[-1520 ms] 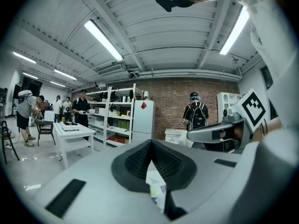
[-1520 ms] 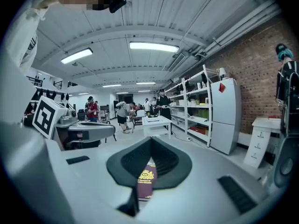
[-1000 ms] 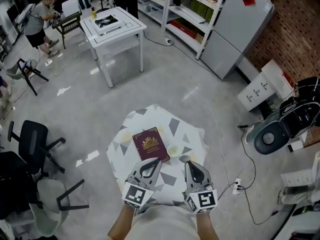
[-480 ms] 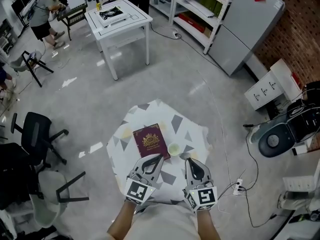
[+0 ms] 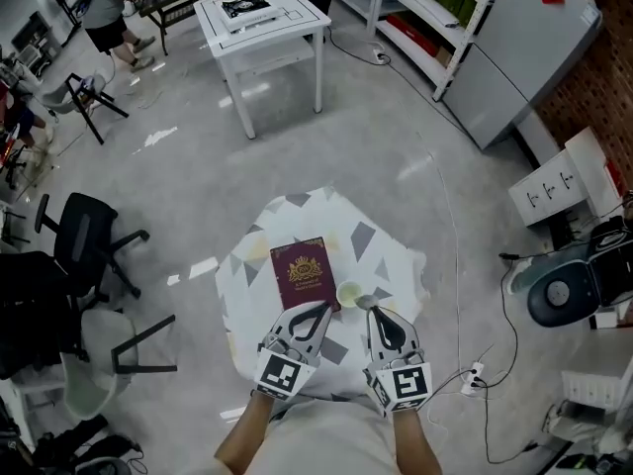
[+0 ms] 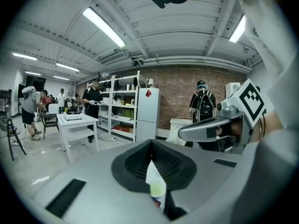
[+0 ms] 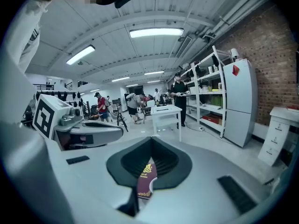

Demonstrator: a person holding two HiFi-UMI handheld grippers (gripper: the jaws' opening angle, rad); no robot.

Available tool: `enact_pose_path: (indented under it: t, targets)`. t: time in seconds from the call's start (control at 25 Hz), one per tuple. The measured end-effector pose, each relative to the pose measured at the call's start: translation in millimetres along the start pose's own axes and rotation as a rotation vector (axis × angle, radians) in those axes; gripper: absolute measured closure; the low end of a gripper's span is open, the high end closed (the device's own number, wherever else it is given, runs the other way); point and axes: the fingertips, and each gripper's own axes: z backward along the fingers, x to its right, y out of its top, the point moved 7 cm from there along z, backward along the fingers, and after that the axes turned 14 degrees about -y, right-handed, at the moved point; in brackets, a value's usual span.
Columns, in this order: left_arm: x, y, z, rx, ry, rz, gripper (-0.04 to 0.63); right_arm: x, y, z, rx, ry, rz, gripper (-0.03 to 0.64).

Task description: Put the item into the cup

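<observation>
The left gripper (image 5: pixel 318 312) and right gripper (image 5: pixel 374 314) are both closed and hold nothing. The cup (image 5: pixel 348 294) looks light, so a bump might tip it.

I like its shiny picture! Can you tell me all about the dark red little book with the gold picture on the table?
The dark red little book is a thin, closed booklet with a gold crest and gold lettering on its cover, too small to read. It lies flat, slightly turned, on the white-and-grey patterned tablecloth. A small pale cup stands by its near right corner; whether they touch is unclear. The left gripper points at its near edge without gripping it.
</observation>
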Motion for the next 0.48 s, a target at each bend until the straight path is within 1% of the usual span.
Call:
enact_pose_path:
  t: [0.24, 0.48]
  targets:
    - [-4, -10, -10, -0.025, 0.032, 0.022, 0.583, 4, -13, -17, -0.041, 0.052, -0.008, 0.612]
    - [-8, -22, -20, -0.055, 0.041, 0.042, 0.583, 8, -28, -29, -0.084, 0.081, -0.017, 0.612]
